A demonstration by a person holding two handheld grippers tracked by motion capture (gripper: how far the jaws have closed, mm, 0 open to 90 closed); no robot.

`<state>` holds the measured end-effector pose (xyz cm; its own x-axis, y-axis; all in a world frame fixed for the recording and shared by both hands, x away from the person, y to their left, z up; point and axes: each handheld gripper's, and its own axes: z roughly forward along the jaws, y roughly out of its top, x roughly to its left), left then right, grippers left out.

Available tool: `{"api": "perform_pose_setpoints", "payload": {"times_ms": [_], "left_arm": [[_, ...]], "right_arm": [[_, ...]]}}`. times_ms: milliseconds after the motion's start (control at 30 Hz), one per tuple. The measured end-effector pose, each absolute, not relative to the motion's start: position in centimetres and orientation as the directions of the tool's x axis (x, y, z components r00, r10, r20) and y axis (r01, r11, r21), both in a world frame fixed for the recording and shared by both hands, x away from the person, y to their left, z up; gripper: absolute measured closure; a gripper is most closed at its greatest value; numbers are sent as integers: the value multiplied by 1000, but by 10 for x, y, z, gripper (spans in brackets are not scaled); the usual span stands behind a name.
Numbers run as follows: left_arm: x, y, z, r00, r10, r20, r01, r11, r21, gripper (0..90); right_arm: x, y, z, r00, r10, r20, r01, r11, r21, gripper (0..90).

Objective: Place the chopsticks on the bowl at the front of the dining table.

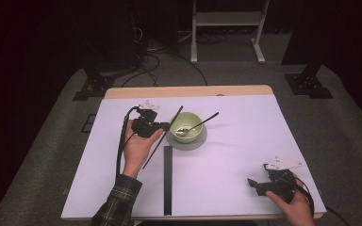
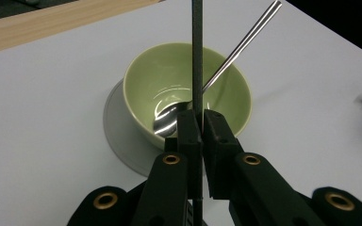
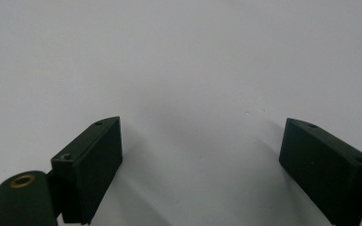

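Black jaws of the left hand-held gripper (image 2: 201,125) are seen clamped on a thin dark rod (image 2: 197,52), with no gap left beside it. In the high view the rod (image 1: 163,137) is held slanted, its upper end passing over the near rim of the pale green bowl (image 1: 186,127) and its lower end hanging toward the person.

Because the rod is long and pinched at a single spot, it could be levered sideways or allowed to swivel between the pads. Should the tip be swung lower, the bowl rim could be knocked and the bowl pushed off the grey saucer (image 1: 195,143) beneath it. The metal spoon (image 1: 194,127), which is leaned inside the bowl with its handle over the far rim, could also be flicked out if it is struck.

The left hand (image 1: 139,146) is turned palm up under the gripper, the plaid sleeve (image 1: 118,202) reaching in from the bottom edge.

The right hand-held gripper (image 1: 259,184) is kept at the near right corner of the white bench (image 1: 245,141), well apart from the bowl, its jaws spread wide with nothing between them. A black strip (image 1: 168,179) is laid flat on the bench below the saucer.
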<state>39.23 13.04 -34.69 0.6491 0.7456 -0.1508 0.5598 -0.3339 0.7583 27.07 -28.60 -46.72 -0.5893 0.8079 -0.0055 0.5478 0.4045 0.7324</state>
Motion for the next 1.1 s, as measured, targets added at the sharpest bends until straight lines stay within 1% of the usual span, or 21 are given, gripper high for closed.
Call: {"api": "perform_pose_setpoints", "payload": {"times_ms": [1100], "left_arm": [[445,70,-361,641,742,-197,605,-331,724,865]], "right_arm": [[271,-286,-467,-590,808,-6,547,404,733,123]]}}
